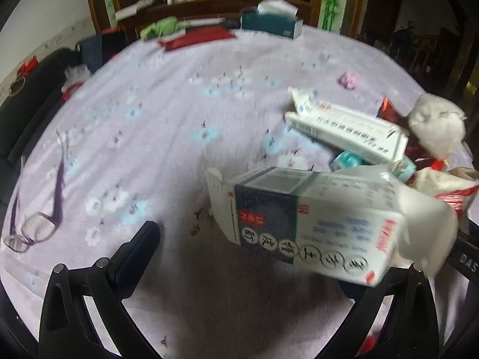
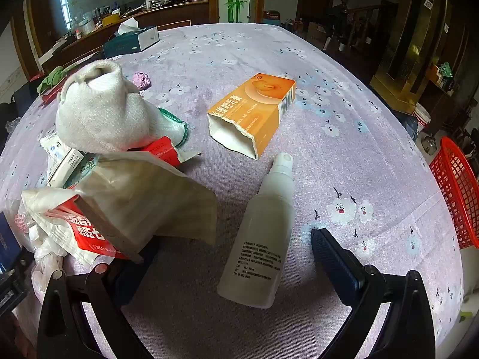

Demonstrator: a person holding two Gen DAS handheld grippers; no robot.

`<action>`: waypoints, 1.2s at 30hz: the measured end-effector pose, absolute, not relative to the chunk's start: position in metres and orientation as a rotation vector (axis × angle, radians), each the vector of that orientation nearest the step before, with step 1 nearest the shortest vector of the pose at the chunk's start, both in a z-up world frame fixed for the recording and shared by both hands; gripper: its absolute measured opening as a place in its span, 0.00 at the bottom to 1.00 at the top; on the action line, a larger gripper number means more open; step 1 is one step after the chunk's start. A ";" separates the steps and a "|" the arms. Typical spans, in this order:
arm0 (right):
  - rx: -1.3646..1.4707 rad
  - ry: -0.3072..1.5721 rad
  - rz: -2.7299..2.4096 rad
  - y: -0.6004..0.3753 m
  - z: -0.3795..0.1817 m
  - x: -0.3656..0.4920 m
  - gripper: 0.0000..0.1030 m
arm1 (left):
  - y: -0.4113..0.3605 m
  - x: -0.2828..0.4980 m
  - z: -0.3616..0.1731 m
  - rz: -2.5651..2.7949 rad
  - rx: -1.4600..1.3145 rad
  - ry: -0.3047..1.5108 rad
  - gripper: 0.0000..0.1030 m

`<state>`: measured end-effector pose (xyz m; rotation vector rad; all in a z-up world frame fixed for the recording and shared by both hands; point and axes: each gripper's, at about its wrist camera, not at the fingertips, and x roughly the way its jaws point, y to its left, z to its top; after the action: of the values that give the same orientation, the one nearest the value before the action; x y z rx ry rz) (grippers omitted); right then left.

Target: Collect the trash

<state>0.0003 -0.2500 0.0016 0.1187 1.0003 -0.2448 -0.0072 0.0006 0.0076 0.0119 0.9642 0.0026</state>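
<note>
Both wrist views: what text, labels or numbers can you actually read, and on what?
"15 毫升", seen inverted: dark panel of the white carton, left wrist view.
Circled characters below it: too blurred.
"DAS": black part at the frame's right edge, cut off.
Long white boxes: print blurred.
"康唑乳膏": orange box, right wrist view; first character unclear.
Spray bottle: print too small.
Red-and-white bag: large white characters, partly hidden, not readable.
</note>
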 end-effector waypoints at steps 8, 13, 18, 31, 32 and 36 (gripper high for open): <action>0.119 1.000 -0.245 -0.249 0.001 0.000 1.00 | 0.021 -0.031 0.039 0.044 -0.015 0.801 1.00; 0.109 0.999 -0.219 -0.248 0.000 -0.001 1.00 | 0.022 -0.039 0.066 0.056 -0.041 0.690 1.00; 0.048 1.031 -0.035 -0.253 0.004 -0.009 0.98 | 0.011 -0.071 0.081 -0.023 -0.019 0.619 1.00; 0.055 0.758 0.085 -0.279 0.056 -0.126 0.81 | -0.028 -0.173 0.071 -0.123 -0.078 0.538 1.00; 0.060 0.758 0.076 -0.282 0.057 -0.129 0.76 | -0.031 -0.177 0.070 -0.122 -0.078 0.533 1.00; 0.094 0.761 0.063 -0.292 0.052 -0.147 0.66 | -0.048 -0.191 0.067 -0.100 -0.065 0.526 1.00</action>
<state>-0.1466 -0.2917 0.0525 0.0936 0.7615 0.0632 -0.1909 -0.0478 0.0672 -0.0647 0.5261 -0.0996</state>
